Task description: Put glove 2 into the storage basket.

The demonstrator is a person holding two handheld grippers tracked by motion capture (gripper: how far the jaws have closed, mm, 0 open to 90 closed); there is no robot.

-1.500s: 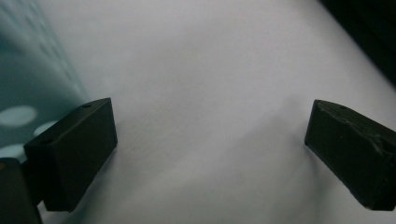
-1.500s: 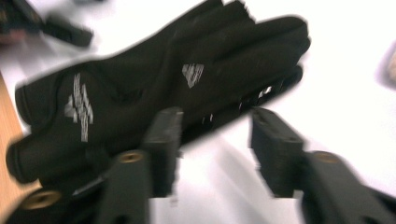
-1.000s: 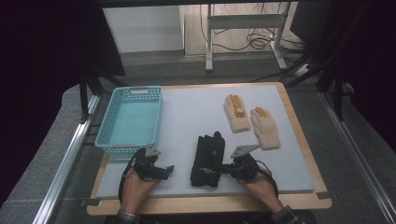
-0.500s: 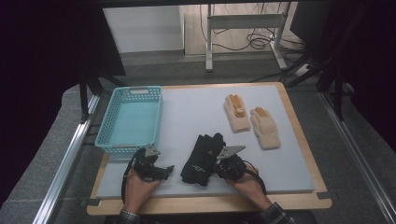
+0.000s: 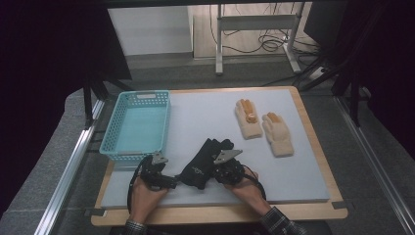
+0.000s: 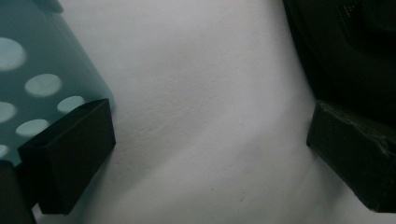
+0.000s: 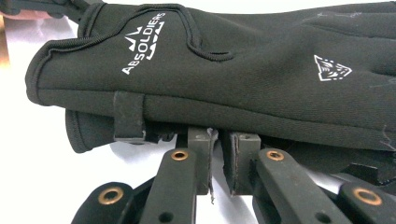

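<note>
Basket [image 5: 137, 128]: turquoise, perforated, at the mat's left edge, nothing inside.
Beige gloves [image 5: 264, 126]: two, lying flat side by side, far right, orange-tinted fingertips.
Mat [image 5: 210, 117]: pale grey, atop a wooden board [image 5: 313, 132].
Metal stand [image 5: 254, 29]: beyond the table, cables beneath.

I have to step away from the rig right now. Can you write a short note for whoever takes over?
Left tool: open, resting on the mat beside the teal basket.
Right tool: nearly shut, pressed against the edge of the black gloves; a grip isn't clear.
Beige gloves lie at the mat's far right.
Done: nothing in the basket.
Left: probably move the gloves into the basket.
</note>
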